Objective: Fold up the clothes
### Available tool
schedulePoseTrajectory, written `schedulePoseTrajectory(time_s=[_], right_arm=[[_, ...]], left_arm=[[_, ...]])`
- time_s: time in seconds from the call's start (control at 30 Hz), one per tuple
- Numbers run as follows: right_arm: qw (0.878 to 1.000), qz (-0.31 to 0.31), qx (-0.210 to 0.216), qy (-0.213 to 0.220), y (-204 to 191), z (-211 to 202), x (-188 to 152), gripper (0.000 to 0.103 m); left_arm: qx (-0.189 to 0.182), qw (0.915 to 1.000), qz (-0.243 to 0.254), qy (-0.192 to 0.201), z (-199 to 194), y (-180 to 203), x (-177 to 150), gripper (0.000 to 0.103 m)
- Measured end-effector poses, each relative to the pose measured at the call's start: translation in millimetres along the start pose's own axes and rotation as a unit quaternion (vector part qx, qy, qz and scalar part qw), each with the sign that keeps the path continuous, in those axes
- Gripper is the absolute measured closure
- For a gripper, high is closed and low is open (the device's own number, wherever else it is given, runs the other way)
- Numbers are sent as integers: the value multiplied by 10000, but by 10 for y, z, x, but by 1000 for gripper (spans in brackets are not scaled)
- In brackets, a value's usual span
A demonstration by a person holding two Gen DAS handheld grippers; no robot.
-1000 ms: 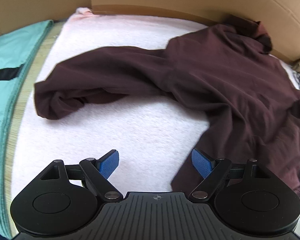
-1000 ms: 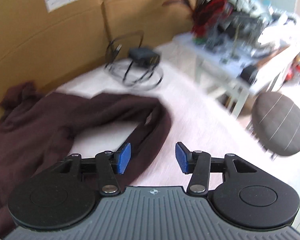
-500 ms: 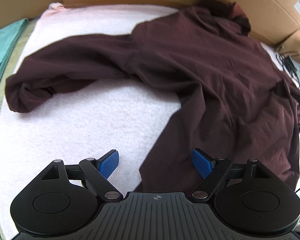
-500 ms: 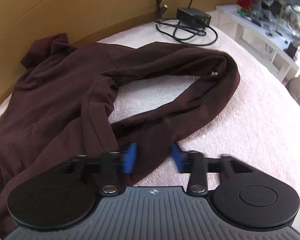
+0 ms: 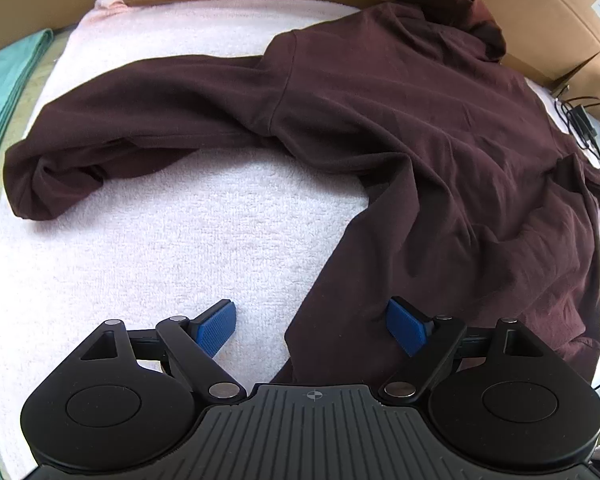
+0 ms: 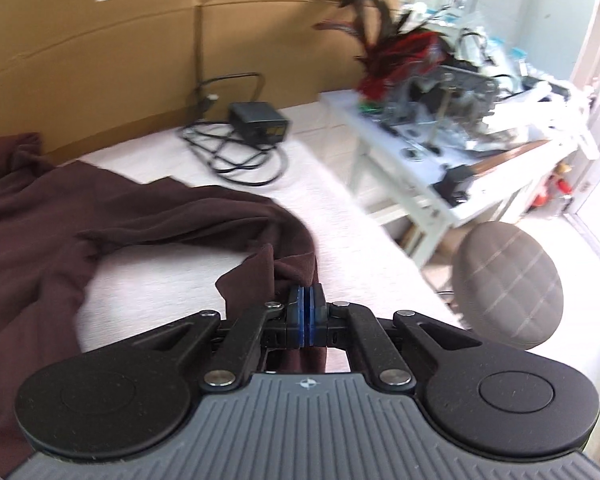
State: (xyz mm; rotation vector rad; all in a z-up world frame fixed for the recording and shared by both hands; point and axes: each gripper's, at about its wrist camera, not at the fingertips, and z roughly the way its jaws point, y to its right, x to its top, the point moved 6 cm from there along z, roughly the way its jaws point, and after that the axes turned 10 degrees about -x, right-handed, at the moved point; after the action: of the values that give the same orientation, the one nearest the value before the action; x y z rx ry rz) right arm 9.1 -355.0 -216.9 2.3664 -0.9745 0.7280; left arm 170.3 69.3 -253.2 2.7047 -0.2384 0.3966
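A dark maroon long-sleeved top (image 5: 400, 120) lies crumpled on a pale pink towel (image 5: 180, 248). One sleeve (image 5: 100, 136) trails to the left. In the left wrist view my left gripper (image 5: 312, 330) is open, hovering over the garment's lower hem corner, which lies between its blue pads without touching them. In the right wrist view my right gripper (image 6: 307, 312) is shut on a fold of the other sleeve (image 6: 272, 268), and the cloth bunches up just ahead of its blue pads. The rest of the top (image 6: 40, 216) spreads to the left.
Cardboard walls (image 6: 140, 40) stand behind the towel. A black power adapter with coiled cable (image 6: 256, 124) lies at the towel's far end. A white table (image 6: 440, 160) with clutter and a round brown stool (image 6: 508, 284) stand to the right. Teal cloth (image 5: 4, 80) lies left.
My right gripper has closed from open onto the sleeve fold and lifted it a little. The left gripper stayed open while its view shifted slightly over the hem.
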Motion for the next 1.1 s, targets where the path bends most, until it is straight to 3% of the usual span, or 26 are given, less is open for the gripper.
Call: schedulePoseTrajectory(time_s=[0.07, 0.13, 0.27, 0.33, 0.43, 0.53, 0.67, 0.7, 0.77, 0.8, 0.83, 0.9, 1.0, 1.1], right_arm=[[9995, -155, 52, -280, 14, 32, -70, 89], [9991, -262, 74, -312, 13, -44, -145, 52], [9978, -605, 268, -40, -95, -381, -244, 48], [9955, -698, 642, -9, -193, -558, -318, 45], [9853, -913, 1427, -229, -441, -747, -464, 39], [9748, -996, 1896, -628, -660, -753, -628, 36], [9699, -1055, 1875, -1144, -745, -622, -848, 36], [9666, -988, 1987, -1280, -764, -616, -887, 37], [9557, -899, 2311, -1587, -827, -613, -946, 64], [9505, -935, 2416, -1714, -863, -614, -964, 94], [9464, -978, 2483, -1817, -895, -616, -978, 98], [9386, -1059, 2713, -1851, -896, -687, -919, 100], [9240, -789, 3205, -1932, -716, -859, -684, 101], [9252, -669, 3304, -1743, -442, -978, -393, 101]], left_arm=[[-6, 10000, 22, -4, -19, -3, -6, 13], [-13, 10000, 59, -1, -33, -7, -13, 13], [-61, 9999, 108, -23, -45, -9, -36, 13], [-90, 9999, 117, -41, -38, -6, -40, 13], [-206, 9996, 162, -110, -3, 24, -30, 13], [-224, 9992, 317, -103, 25, 64, -28, 12], [-284, 9984, 493, -72, 26, 111, -44, 16], [-317, 9980, 542, -59, 20, 125, -43, 23], [-374, 9973, 632, -44, 10, 172, -39, 36], [-413, 9970, 646, -63, 4, 190, -39, 50], [-451, 9968, 658, -81, -4, 208, -38, 58], [-501, 9968, 623, -77, -50, 203, -30, 61], [-612, 9956, 705, -81, -160, 160, -3, 58], [-650, 9965, 526, 38, -283, 77, 56, 54]])
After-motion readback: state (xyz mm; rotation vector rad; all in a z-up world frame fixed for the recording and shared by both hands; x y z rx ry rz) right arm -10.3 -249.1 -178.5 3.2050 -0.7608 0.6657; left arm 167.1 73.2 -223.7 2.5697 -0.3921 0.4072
